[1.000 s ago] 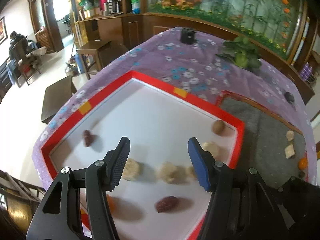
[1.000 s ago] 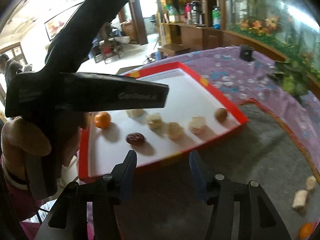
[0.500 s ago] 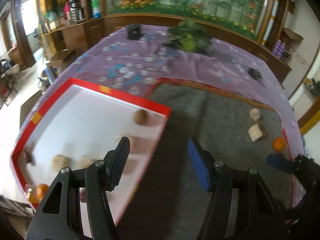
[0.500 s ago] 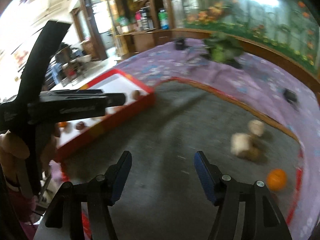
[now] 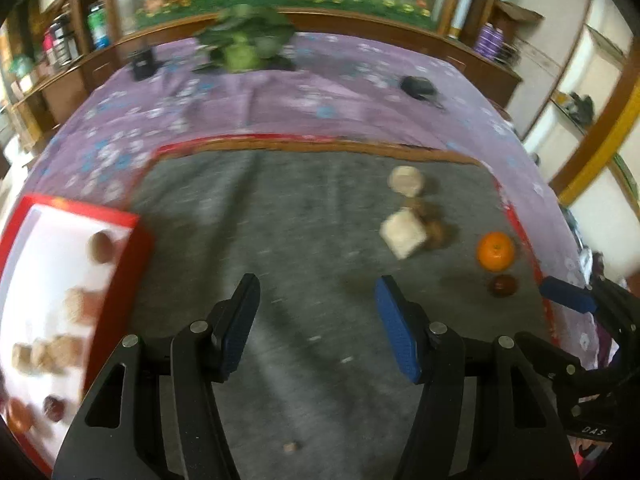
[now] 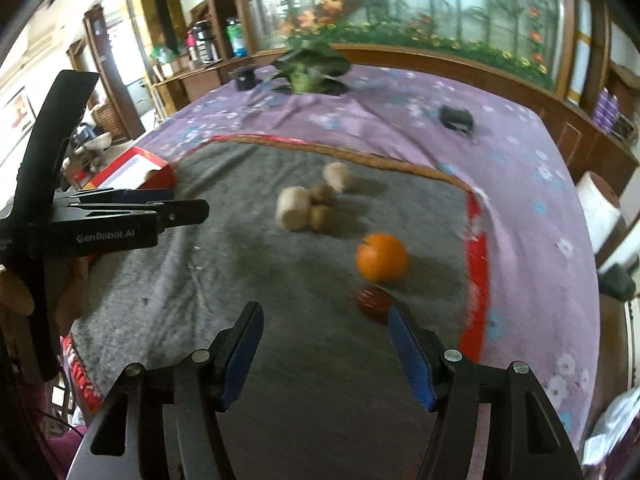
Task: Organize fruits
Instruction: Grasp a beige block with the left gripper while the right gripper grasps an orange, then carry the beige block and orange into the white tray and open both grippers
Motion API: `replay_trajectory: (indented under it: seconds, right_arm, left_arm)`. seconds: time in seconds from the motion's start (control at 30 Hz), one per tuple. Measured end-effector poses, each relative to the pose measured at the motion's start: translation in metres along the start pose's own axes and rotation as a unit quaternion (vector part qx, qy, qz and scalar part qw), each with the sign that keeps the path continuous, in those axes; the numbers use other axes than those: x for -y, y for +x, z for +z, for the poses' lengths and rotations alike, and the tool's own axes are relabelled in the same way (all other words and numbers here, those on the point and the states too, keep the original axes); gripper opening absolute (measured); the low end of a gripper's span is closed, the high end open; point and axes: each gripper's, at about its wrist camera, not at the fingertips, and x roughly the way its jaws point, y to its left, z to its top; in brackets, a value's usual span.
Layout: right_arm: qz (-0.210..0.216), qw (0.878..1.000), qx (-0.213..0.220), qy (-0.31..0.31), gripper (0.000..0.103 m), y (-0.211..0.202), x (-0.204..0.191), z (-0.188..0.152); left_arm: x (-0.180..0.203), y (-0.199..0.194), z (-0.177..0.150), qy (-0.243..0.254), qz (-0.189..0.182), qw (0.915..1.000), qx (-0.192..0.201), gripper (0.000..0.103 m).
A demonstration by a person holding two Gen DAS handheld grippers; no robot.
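An orange [image 6: 382, 257] lies on the grey mat [image 6: 260, 280], with a dark red fruit [image 6: 374, 299] just in front of it; both also show in the left wrist view, the orange [image 5: 495, 251] and the dark red fruit [image 5: 502, 285]. Pale beige pieces [image 6: 294, 208] and small brown fruits [image 6: 323, 205] lie farther back. The red-rimmed white tray [image 5: 132, 264] at the left holds several fruits. My right gripper [image 6: 324, 344] is open and empty, near the dark red fruit. My left gripper [image 5: 316, 324] is open and empty over the mat.
A purple flowered cloth [image 5: 280, 96] covers the table. A green plant [image 5: 244, 50], a black cup [image 5: 144, 64] and a small dark object [image 5: 416, 86] sit at the back. The left gripper's body [image 6: 100, 220] shows at the left of the right wrist view.
Both grippers have swung right, from the tray to the mat's right part. The orange and dark red fruit are now close to the right gripper. Both stay open.
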Motion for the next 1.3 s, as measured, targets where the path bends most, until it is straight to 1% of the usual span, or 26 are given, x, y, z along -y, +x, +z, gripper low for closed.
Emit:
replay_trajectory:
  seconds: [0.07, 0.23, 0.43, 0.5, 0.57, 0.7, 0.73, 0.77, 0.83, 0.87, 1.03, 1.1, 1.13, 1.17, 1.23, 1.3]
  right_arm:
    - [0.000, 1.000, 0.002, 0.007, 0.063, -0.003, 0.008, -0.003]
    - [0.005, 1.000, 0.004, 0.017, 0.063, -0.005, 0.019, -0.006]
    - [0.003, 1.000, 0.003, 0.016, 0.063, -0.002, 0.024, -0.004]
    - [0.004, 1.000, 0.002, 0.018, 0.063, 0.000, 0.027, -0.003]
    - [0.006, 1.000, 0.002, 0.020, 0.063, 0.002, 0.029, -0.001]
    - [0.009, 1.000, 0.003, 0.022, 0.063, 0.005, 0.033, 0.003]
    - [0.008, 1.000, 0.003, 0.022, 0.063, 0.006, 0.033, 0.005]
    - [0.007, 1.000, 0.004, 0.022, 0.063, 0.008, 0.033, 0.007]
    - [0.008, 1.000, 0.005, 0.024, 0.063, 0.011, 0.034, 0.012]
    - [0.008, 1.000, 0.005, 0.024, 0.063, 0.013, 0.034, 0.015]
    - [0.006, 1.000, 0.007, 0.027, 0.064, 0.032, 0.036, 0.030]
    - [-0.002, 1.000, -0.008, 0.024, 0.049, 0.044, 0.036, 0.032]
    - [0.008, 1.000, -0.020, 0.022, 0.037, 0.051, 0.035, 0.030]
    - [0.009, 1.000, -0.022, 0.021, 0.034, 0.053, 0.035, 0.028]
    - [0.001, 1.000, -0.012, 0.016, 0.033, 0.052, 0.032, 0.026]
    - [0.004, 1.000, -0.008, 0.021, 0.033, 0.049, 0.032, 0.026]
  left_arm:
    - [0.011, 0.009, 0.003, 0.026, -0.014, 0.9995, -0.007, 0.060]
    - [0.025, 0.025, 0.012, 0.075, -0.028, 0.9967, -0.009, 0.060]
    - [0.036, 0.042, 0.021, 0.140, -0.048, 0.9889, -0.016, 0.060]
    - [0.042, 0.048, 0.022, 0.157, -0.046, 0.9863, -0.019, 0.060]
    - [0.044, 0.052, 0.023, 0.163, -0.048, 0.9852, -0.021, 0.060]
    - [0.043, 0.058, 0.024, 0.158, -0.051, 0.9859, -0.022, 0.060]
    - [0.043, 0.058, 0.024, 0.157, -0.051, 0.9861, -0.018, 0.057]
    - [0.042, 0.057, 0.023, 0.156, -0.049, 0.9864, -0.015, 0.046]
    - [0.041, 0.057, 0.023, 0.155, -0.046, 0.9869, -0.011, 0.041]
    - [0.041, 0.056, 0.023, 0.152, -0.050, 0.9870, -0.010, 0.035]
    - [0.042, 0.054, 0.021, 0.153, -0.047, 0.9871, -0.006, 0.034]
    - [0.041, 0.053, 0.020, 0.148, -0.049, 0.9878, -0.008, 0.034]
    - [0.039, 0.051, 0.019, 0.143, -0.051, 0.9883, -0.010, 0.034]
    - [0.038, 0.049, 0.019, 0.140, -0.051, 0.9888, -0.012, 0.034]
    - [0.034, 0.045, 0.016, 0.133, -0.044, 0.9900, -0.012, 0.034]
    - [0.031, 0.039, 0.013, 0.124, -0.041, 0.9914, -0.008, 0.034]
